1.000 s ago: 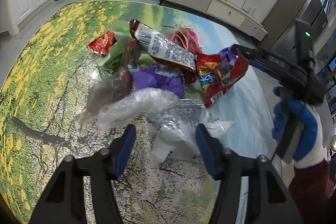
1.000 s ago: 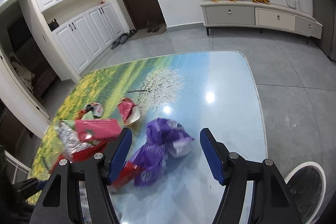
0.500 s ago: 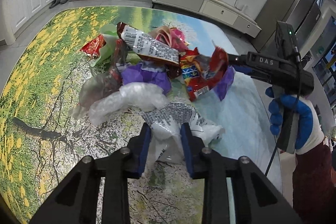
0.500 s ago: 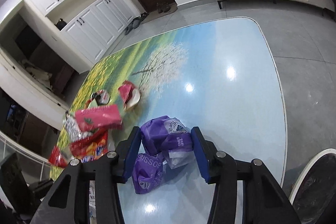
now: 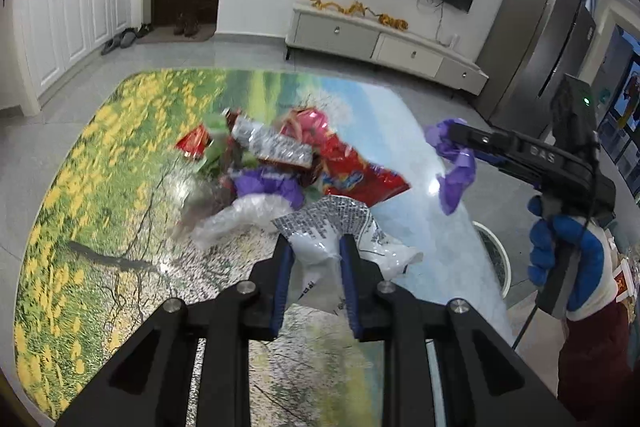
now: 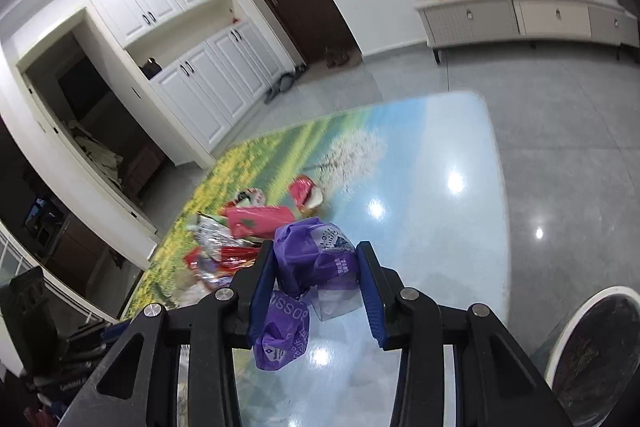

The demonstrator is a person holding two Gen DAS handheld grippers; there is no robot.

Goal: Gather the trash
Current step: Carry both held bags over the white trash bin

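**Both tools loaded over landscape-print desk**

Glossy desk (image 5: 120,155) with meadow and sky print; grey tile floor, white cabinets, dark door, wall TV beyond.

Left tool (image 5: 316,247) clamped on white printed bag (image 5: 320,227); wrapper heap (image 5: 280,163) just ahead.

Right tool (image 6: 316,259) clamped on purple bag (image 6: 316,251). Right view alone: round bin (image 6: 592,351) lower right.

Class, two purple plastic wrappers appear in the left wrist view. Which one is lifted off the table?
The crumpled purple wrapper clamped in the right tool, dangling above the blue table edge. The other purple wrapper lies in the trash pile beneath the silver barcode packet.
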